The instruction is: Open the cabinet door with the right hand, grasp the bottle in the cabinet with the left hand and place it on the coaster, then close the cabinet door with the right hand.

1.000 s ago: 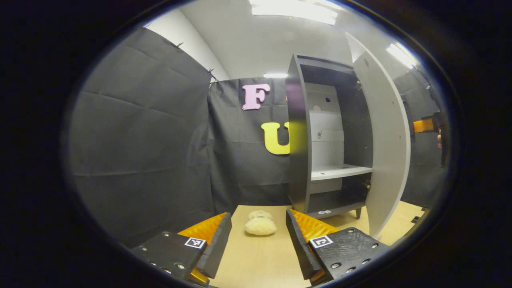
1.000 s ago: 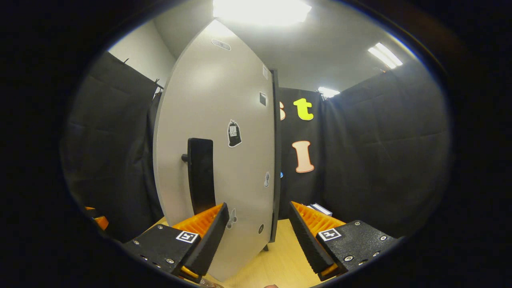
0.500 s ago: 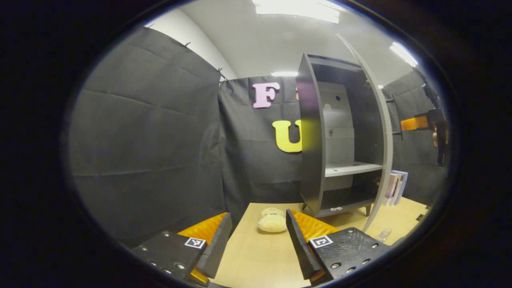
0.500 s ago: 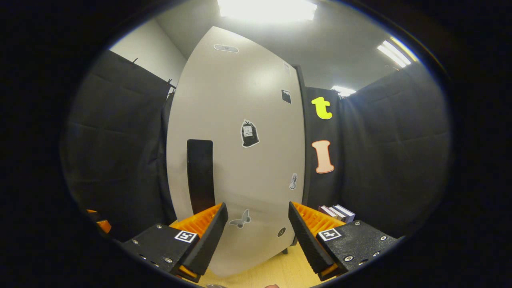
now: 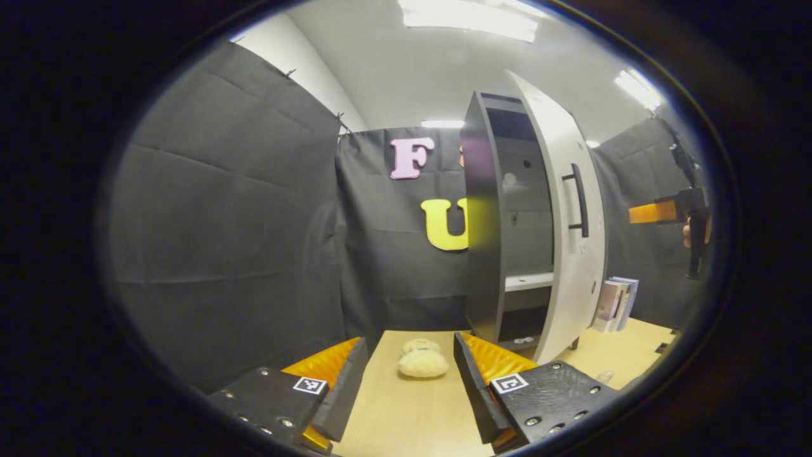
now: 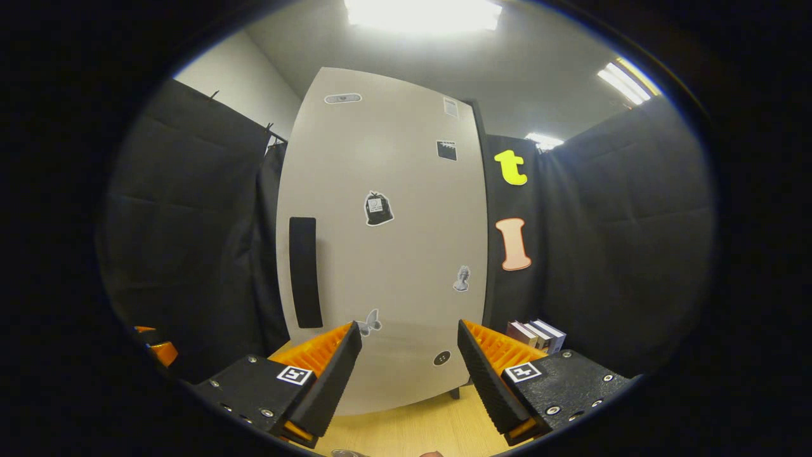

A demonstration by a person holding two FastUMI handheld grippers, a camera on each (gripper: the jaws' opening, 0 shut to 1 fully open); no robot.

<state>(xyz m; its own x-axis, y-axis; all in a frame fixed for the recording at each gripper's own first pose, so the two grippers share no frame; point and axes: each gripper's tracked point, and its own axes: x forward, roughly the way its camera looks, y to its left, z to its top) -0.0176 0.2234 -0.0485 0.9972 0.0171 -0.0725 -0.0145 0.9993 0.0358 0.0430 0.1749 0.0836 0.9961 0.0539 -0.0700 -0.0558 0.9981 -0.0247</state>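
Note:
The dark grey cabinet [image 5: 482, 222] stands at the back of the wooden table, with its white door [image 5: 564, 209] swung most of the way across the opening. A white shelf [image 5: 528, 280] shows through the gap. In the right gripper view the door [image 6: 393, 254] faces me flat, with its black handle [image 6: 304, 273] at its left side. My right gripper [image 6: 406, 374] is open just in front of the door's lower part, nothing between its fingers. My left gripper [image 5: 409, 387] is open low over the table, short of the cabinet. A small clear object [image 5: 602, 376] lies at the right, too small to name.
A cream plush toy [image 5: 422, 363] lies on the table [image 5: 406, 419] ahead of my left gripper. Some books [image 5: 612, 301] lean behind the cabinet on its right, seen too as books [image 6: 536, 333]. The right gripper [image 5: 660, 212] hangs in a hand far right.
The cabinet door has swung from wide open toward the cabinet, hiding most of the inside. My right gripper stayed open facing the door's front. The left gripper barely moved.

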